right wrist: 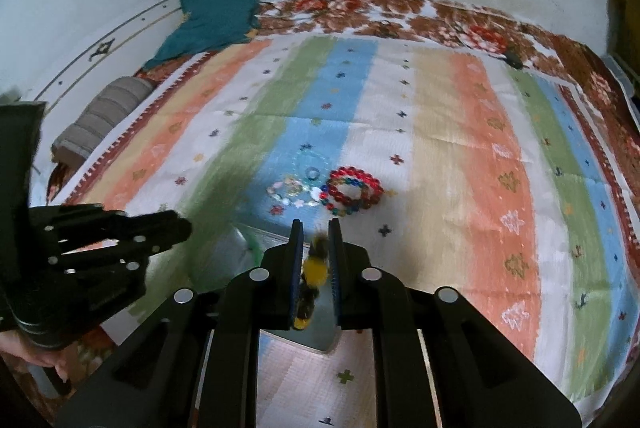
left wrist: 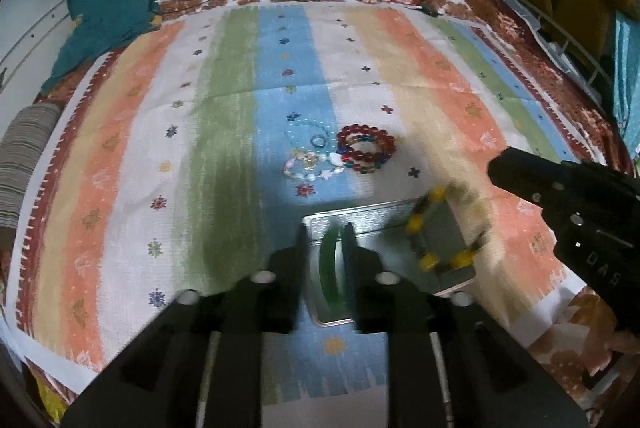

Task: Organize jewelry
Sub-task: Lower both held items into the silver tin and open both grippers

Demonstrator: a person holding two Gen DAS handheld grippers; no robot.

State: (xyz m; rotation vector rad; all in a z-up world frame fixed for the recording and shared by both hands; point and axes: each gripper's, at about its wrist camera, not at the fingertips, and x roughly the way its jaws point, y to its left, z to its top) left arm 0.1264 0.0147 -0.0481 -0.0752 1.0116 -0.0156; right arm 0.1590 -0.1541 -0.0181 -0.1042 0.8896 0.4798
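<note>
Black tongs [left wrist: 325, 248] straddle a smooth green bangle [left wrist: 329, 268] over a metal tin [left wrist: 384, 216].

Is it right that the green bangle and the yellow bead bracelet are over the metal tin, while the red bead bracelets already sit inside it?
Not quite. The red bead bracelets lie on the striped cloth beyond the metal tin, not inside it, as the left wrist view shows. The green bangle and the yellow bead bracelet are indeed over the tin.
</note>
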